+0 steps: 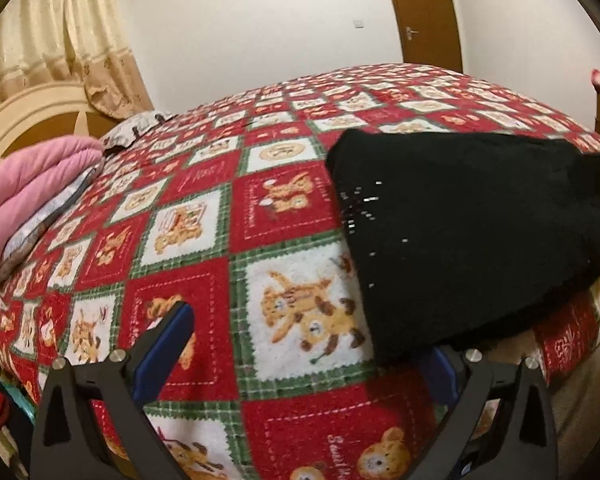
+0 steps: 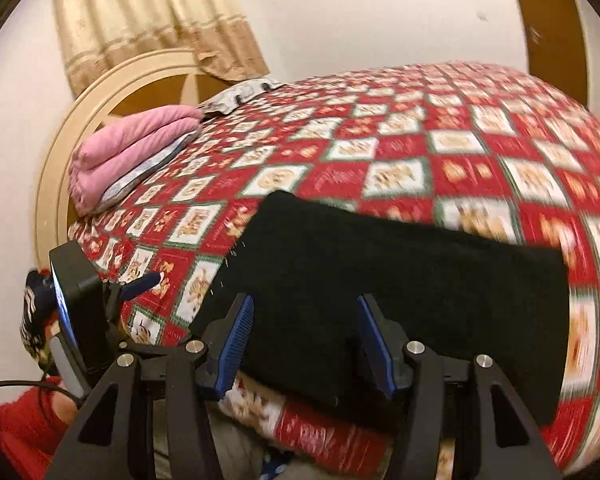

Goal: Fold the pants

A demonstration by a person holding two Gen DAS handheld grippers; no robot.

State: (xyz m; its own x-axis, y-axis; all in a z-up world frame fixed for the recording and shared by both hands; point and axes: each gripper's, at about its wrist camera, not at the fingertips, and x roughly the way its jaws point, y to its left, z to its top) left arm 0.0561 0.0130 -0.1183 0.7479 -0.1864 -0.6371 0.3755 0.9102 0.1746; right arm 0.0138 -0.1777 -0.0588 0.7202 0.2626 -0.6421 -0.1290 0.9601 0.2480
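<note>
Pants (image 2: 380, 296), black and folded into a flat slab, are lying on the red-and-white checked blanket (image 2: 440, 144) at the near edge of the bed, filling the lower centre of the right wrist view. Right gripper (image 2: 306, 340) is hovering over their near edge, blue-padded jaws spread, gripping nothing. Left gripper (image 1: 304, 344), at the bottom of its own view, is likewise standing wide apart, its right finger partly hidden under the pants' corner. Pink folded bedding (image 2: 128, 152) is resting upper left, beside the headboard (image 2: 60, 128).
</note>
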